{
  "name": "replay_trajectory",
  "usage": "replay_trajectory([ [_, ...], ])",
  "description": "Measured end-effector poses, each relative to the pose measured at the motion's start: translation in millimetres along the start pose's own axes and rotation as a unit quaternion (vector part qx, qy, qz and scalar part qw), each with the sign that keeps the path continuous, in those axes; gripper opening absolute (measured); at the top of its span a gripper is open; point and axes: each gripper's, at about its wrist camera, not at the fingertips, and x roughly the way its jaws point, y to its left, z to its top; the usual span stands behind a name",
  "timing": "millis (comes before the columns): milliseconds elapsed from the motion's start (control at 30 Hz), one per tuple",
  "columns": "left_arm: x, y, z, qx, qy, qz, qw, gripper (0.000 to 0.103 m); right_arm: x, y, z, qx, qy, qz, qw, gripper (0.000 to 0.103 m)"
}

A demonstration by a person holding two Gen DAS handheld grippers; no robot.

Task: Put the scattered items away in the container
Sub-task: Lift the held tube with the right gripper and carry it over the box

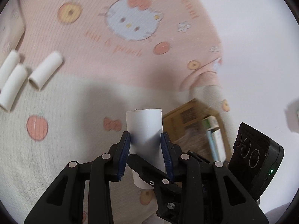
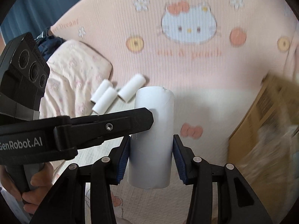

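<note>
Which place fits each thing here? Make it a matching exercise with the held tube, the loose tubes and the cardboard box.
Things:
1. held tube
2. three loose tubes
3. cardboard box

Places:
A. lying side by side on the blanket
B. off the blanket's right edge
C. between the right claw and its blue pads

Pairs: 1-C, 2-A, 3-B.

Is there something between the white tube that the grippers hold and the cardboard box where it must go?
Nothing visible blocks it. The white tube sits between the right gripper pads, with the left gripper on it too. The cardboard box lies to the right, with only bare bedspread between. The box is blurred, so its opening is unclear.
</note>
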Motion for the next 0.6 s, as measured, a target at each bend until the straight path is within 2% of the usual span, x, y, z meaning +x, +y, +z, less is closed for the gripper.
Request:
replay_trajectory([
  [133,-3.5,-20.8,12.9,0.012,0.003,-0.015,0.9998,0.037,-20.6,0.8,14.3,-0.007,-0.018,-0.015,1.000,0.042],
  [367,10.3,-57.4,44.4,0.034,0.029,-0.069,0.9966,0.037,-59.0,-17.5,34.7,-0.004,-0.047,-0.065,0.997,0.042],
  [500,23.1,-94.9,62.6,0.080,0.045,-0.087,0.9920,0.037,-80.5,-35.8,48.2,0.014,-0.066,-0.087,0.994,0.042],
  [600,36.9,-119.7,63.4,0.116,0.061,-0.089,0.9873,0.037,-95.5,-57.4,54.0,0.040,-0.070,-0.096,0.992,0.042],
])
